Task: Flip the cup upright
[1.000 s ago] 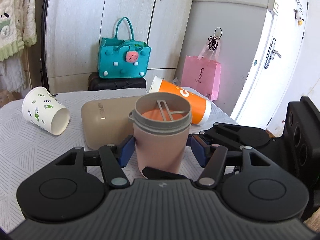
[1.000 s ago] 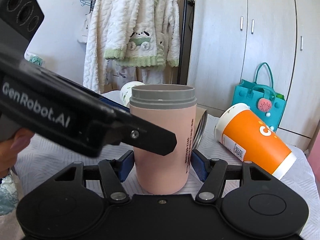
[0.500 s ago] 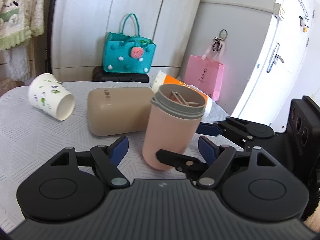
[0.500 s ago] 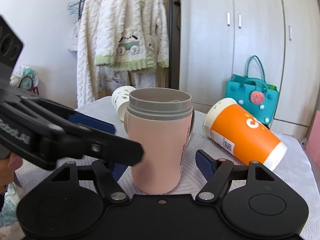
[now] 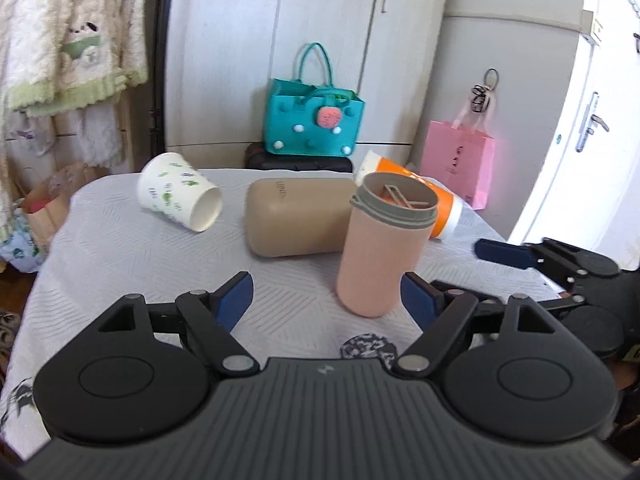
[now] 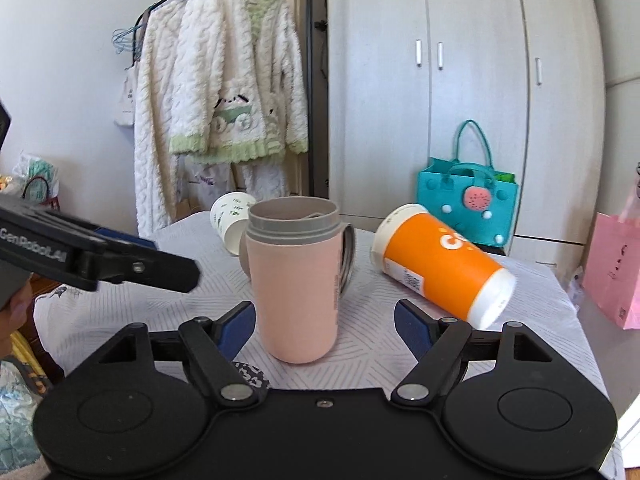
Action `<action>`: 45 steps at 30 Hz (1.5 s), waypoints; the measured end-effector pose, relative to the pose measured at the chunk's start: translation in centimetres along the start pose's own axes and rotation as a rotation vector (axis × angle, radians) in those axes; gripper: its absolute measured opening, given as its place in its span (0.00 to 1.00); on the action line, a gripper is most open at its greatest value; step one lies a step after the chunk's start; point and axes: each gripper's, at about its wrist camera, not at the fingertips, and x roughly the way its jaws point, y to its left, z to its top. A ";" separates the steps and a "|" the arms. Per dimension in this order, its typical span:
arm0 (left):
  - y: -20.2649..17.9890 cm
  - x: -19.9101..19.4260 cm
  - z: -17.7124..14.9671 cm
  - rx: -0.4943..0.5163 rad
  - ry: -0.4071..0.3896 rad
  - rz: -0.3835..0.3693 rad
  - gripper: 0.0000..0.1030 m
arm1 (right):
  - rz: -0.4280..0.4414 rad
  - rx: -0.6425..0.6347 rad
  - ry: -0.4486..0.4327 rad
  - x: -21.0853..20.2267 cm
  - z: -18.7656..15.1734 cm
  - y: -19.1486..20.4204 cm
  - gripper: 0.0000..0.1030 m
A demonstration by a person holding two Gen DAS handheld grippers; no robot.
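Note:
A pink cup with a grey rim [image 5: 380, 248] stands upright on the white tablecloth; it also shows in the right wrist view [image 6: 296, 284]. My left gripper [image 5: 326, 300] is open and empty, drawn back from the cup, which stands near its right finger. My right gripper [image 6: 324, 322] is open and empty with the cup just ahead between its fingers, not touched. An orange paper cup [image 6: 440, 260], a beige tumbler [image 5: 296, 216] and a white leaf-print paper cup [image 5: 180, 198] lie on their sides behind.
The table [image 5: 120, 248] is small, with edges close on every side. A teal bag [image 5: 316, 124] and a pink bag [image 5: 460, 164] stand beyond it by grey wardrobes. A fluffy robe [image 6: 216, 96] hangs at the left.
Both grippers opened, let go of the pink cup and pulled back from it. The cup stays standing upright on the table.

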 end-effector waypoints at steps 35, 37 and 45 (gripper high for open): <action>0.3 -8.4 -4.5 -0.036 -0.091 0.270 1.00 | -0.282 0.115 -0.020 -8.6 -1.7 3.9 1.00; 0.2 -8.5 -5.0 -0.036 -0.094 0.267 1.00 | -0.296 0.123 -0.014 -8.5 -2.1 4.1 1.00; -0.1 -7.4 -6.2 -0.011 -0.062 0.262 1.00 | -0.326 0.109 0.016 -7.8 -3.2 5.1 1.00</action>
